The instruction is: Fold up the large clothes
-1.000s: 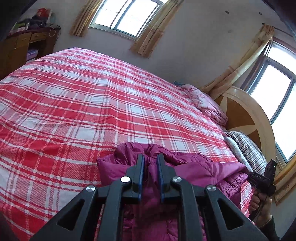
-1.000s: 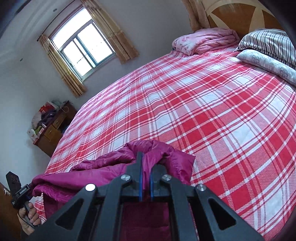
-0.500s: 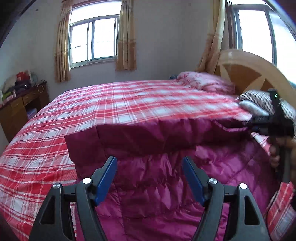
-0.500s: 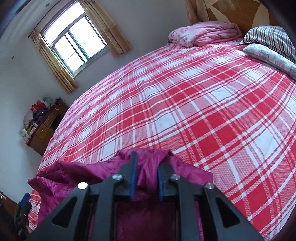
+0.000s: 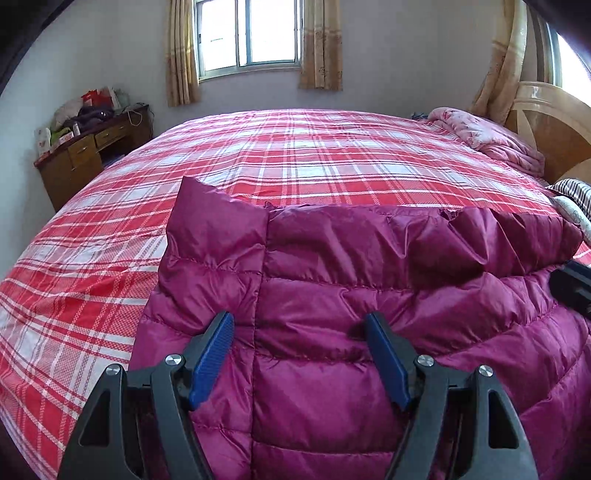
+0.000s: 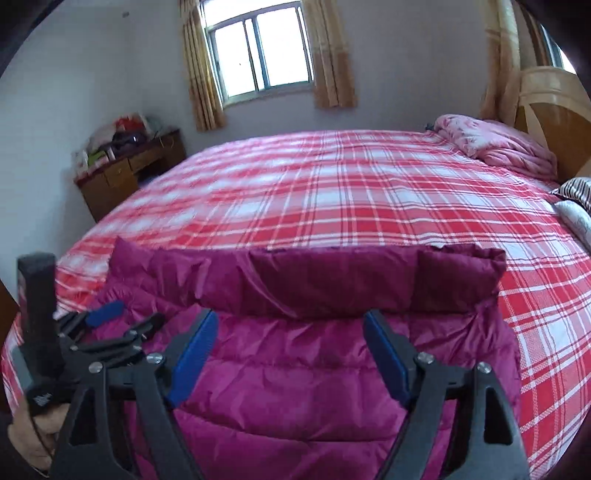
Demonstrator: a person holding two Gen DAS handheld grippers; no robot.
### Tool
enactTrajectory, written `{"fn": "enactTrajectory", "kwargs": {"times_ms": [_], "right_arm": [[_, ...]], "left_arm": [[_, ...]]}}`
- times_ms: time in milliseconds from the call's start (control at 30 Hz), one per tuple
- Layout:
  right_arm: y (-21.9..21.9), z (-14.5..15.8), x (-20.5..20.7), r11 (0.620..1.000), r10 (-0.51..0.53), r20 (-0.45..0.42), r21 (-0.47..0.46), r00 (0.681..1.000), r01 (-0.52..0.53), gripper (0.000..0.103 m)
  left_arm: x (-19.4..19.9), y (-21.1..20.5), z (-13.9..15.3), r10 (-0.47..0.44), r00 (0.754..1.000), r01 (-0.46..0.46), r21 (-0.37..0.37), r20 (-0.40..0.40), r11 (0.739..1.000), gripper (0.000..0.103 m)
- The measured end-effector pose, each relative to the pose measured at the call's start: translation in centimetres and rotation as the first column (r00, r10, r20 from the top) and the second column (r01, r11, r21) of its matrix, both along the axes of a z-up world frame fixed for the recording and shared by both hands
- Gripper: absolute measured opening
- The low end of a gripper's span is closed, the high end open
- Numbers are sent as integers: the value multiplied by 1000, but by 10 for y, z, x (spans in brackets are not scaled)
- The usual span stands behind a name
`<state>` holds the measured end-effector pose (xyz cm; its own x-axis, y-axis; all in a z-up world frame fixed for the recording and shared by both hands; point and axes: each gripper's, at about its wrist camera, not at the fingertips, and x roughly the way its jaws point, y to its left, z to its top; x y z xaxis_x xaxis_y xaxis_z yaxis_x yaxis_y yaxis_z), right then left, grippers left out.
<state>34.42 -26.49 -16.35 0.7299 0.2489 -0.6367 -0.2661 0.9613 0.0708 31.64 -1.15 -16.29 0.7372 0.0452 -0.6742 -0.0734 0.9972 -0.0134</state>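
A magenta quilted down jacket lies on the red plaid bed, its far edge folded back toward me as a thick band. My left gripper is open and empty just above the jacket's near left part. My right gripper is open and empty above the jacket's near right part, just short of the folded band. The left gripper also shows at the left edge of the right wrist view, and the right one at the right edge of the left wrist view.
A folded pink quilt and striped pillows lie at the wooden headboard on the right. A wooden desk with clutter stands at the far left under the curtained window.
Both grippers were shut on the jacket's edge and carried it over. The left opened first, then the right; the jacket now lies folded on the bed.
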Motion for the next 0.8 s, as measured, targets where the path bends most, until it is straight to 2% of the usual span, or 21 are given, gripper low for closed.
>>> {"fn": "enactTrajectory", "kwargs": {"times_ms": [100, 200, 367, 800], "right_arm": [[-8, -19, 22, 999, -45, -54, 7, 998, 46, 81], [-18, -29, 31, 996, -88, -58, 23, 994, 89, 81], [-19, -32, 34, 995, -96, -56, 23, 994, 98, 81], [-20, -42, 42, 994, -101, -85, 27, 991, 103, 81]], "left_arm": [[-7, -1, 13, -17, 999, 17, 1, 29, 1000, 74], [-10, -7, 17, -39, 997, 34, 69, 69, 997, 74], [4, -5, -2, -13, 1000, 12, 36, 22, 999, 74], [14, -7, -16, -5, 1000, 5, 25, -28, 1000, 79]]}}
